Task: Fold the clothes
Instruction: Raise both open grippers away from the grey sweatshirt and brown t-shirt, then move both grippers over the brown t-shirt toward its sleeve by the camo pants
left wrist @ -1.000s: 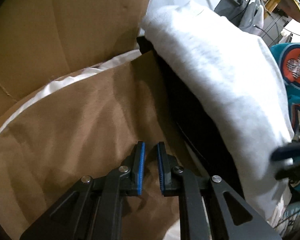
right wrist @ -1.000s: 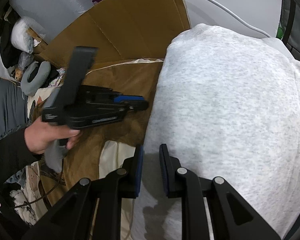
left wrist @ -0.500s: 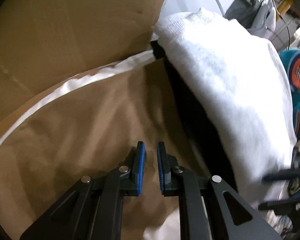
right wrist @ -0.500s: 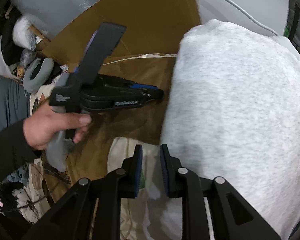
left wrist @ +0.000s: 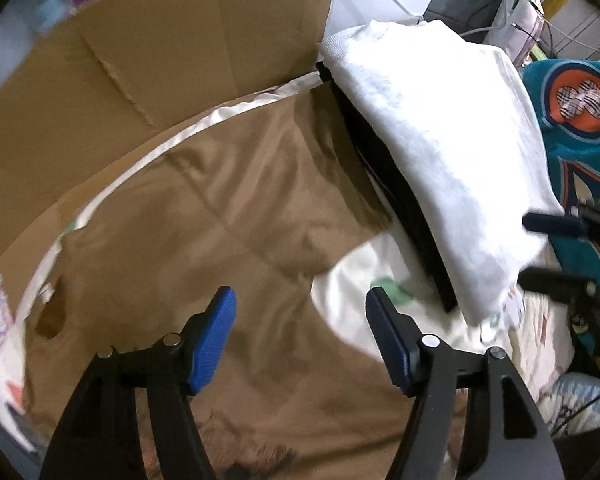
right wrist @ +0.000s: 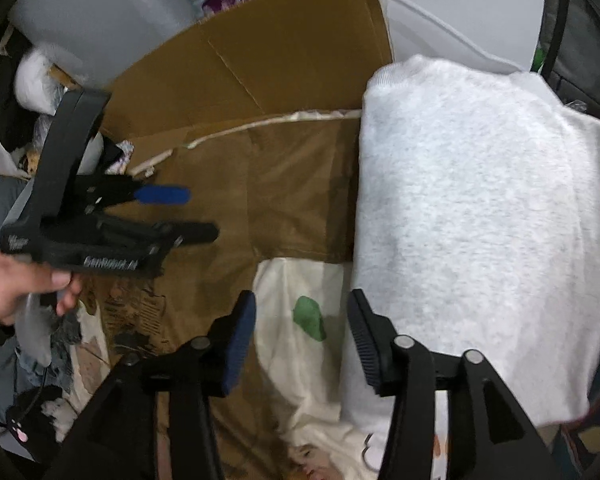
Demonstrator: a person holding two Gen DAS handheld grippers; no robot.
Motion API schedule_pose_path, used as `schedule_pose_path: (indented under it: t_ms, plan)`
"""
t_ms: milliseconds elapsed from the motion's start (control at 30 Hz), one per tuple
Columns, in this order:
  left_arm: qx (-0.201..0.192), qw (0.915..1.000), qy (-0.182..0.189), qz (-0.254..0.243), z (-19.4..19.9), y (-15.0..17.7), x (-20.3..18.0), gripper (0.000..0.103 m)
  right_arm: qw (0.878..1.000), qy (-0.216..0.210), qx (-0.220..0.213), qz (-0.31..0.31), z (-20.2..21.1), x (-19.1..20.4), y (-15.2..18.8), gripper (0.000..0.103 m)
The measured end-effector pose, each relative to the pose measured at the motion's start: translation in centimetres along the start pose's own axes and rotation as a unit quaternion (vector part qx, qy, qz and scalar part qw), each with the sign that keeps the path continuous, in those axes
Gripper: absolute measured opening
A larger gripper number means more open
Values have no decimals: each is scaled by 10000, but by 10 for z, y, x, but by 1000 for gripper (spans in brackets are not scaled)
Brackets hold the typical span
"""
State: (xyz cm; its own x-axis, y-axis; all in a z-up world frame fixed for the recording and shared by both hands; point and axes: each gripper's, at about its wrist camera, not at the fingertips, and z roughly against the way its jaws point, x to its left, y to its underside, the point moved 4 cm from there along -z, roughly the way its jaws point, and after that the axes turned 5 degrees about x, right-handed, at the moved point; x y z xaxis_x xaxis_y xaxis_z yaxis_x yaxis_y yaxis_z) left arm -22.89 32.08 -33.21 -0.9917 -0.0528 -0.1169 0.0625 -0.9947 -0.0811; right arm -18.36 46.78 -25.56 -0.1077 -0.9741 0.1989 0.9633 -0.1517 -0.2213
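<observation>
- Two grippers are seen above the brown garment (left wrist: 220,216), which is spread flat over a pale sheet (right wrist: 300,360).
- Left gripper (left wrist: 300,320): jaws opening, wide apart, nothing between them.
- Right gripper (right wrist: 302,328): jaws opening, nothing gripped; sheet seen in the gap.
- A folded grey sweatshirt (right wrist: 480,220) is stacked just right of the brown garment.
- Cardboard (left wrist: 160,60) stands behind the brown garment.

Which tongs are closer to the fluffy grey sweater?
Right. The right tongs open at the sweater's near edge; the left tongs open over the brown cloth beside it.
</observation>
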Motion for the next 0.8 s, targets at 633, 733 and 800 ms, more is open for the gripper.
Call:
schedule_pose_path:
  t_ms: [633,733,800]
  plan:
    - [-215,9912,-448,1225,206,127,83,84,9996,1,138,-229,127,14,18,92]
    - [-144,9909,-454,1257,227,154,83,84,9995,2,134,-281,143,18,20,95]
    - [-50,9902,-593,1261,237,171,81,84,9995,29,146,-278,156,20,22,99]
